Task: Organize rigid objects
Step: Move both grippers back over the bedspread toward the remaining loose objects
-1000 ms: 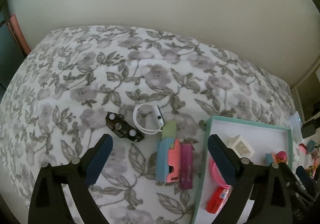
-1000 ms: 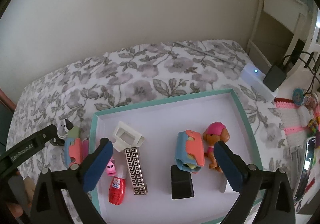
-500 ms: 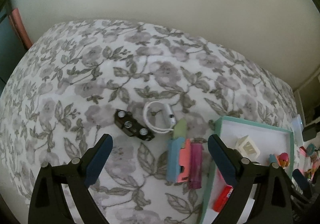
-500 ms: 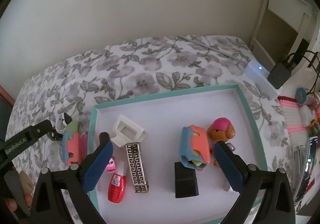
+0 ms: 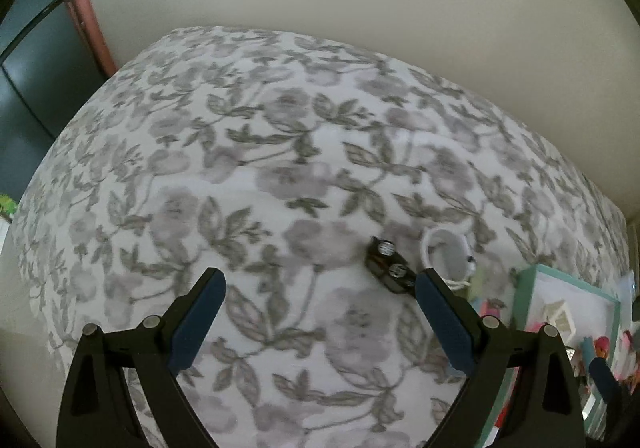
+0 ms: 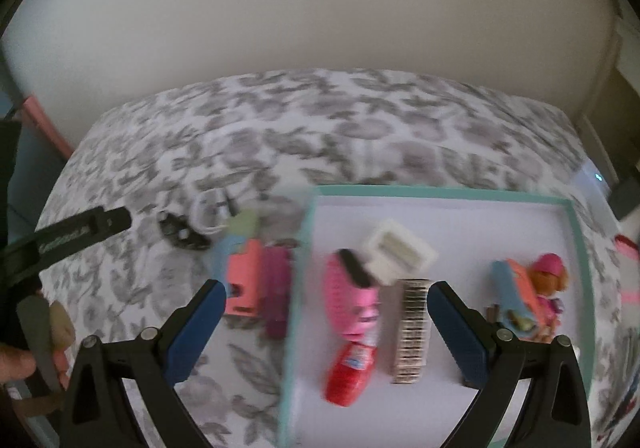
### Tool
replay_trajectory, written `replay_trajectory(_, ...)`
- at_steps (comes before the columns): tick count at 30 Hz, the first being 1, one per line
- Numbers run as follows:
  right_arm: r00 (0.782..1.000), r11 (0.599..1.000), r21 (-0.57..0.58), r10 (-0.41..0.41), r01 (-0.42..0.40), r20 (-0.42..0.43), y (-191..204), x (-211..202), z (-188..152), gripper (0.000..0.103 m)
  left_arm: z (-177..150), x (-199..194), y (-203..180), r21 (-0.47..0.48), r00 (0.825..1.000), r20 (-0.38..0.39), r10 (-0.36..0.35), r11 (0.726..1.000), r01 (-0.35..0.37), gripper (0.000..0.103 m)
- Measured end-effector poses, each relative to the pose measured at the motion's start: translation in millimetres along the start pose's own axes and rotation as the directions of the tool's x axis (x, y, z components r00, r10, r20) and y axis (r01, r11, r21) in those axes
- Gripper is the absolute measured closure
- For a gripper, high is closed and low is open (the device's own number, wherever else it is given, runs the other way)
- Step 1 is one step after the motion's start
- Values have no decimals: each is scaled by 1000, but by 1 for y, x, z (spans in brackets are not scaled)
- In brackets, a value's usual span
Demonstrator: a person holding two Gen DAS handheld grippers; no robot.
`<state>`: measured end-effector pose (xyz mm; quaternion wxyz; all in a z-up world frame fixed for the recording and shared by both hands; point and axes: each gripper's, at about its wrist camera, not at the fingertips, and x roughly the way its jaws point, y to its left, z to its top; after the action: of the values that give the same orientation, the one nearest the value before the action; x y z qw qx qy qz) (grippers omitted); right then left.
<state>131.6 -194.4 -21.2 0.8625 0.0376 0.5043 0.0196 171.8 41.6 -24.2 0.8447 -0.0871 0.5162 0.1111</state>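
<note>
Motion blur is seen in both views. Left claw (image 5: 318,324) and right claw (image 6: 324,328) are held wide open, empty. Black toy car (image 5: 390,271) (right of centre) could be missed or knocked against the teal tray (image 6: 296,312).

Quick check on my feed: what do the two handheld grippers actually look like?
Both match: the left gripper and right gripper have black angular plastic frames with silver bolt heads and dark blue flat finger pads. The left one's black side bar carries blurred white lettering. No cables show.
</note>
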Motion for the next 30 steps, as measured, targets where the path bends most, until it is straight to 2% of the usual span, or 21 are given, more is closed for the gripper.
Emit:
replay_trajectory(5,999,999,-39,35,-35,-1,21,3,-2,1,4,-2,14,-22,1000,8,11,1000,-11,7)
replay_trajectory(10,998,997,-27,68,-68,-9,24,9,-2,1,5,0,21,-32,1000,5,14,999,-14,7)
replay_trajectory(16,995,995,12,100,-100,-22,18,15,1,1,5,9,22,-38,1000,-25,-17,999,17,7)
replay_trajectory(20,989,988,44,151,-150,-13,15,16,4,1,5,14,20,-40,998,-40,-42,998,41,7)
replay_trajectory(24,985,982,81,174,-173,0,9,16,8,16,5,17,16,-39,997,-49,-64,997,62,7)
replay_trajectory(30,980,976,99,198,-196,-14,12,25,12,31,5,26,8,-35,993,-73,-96,995,94,7)
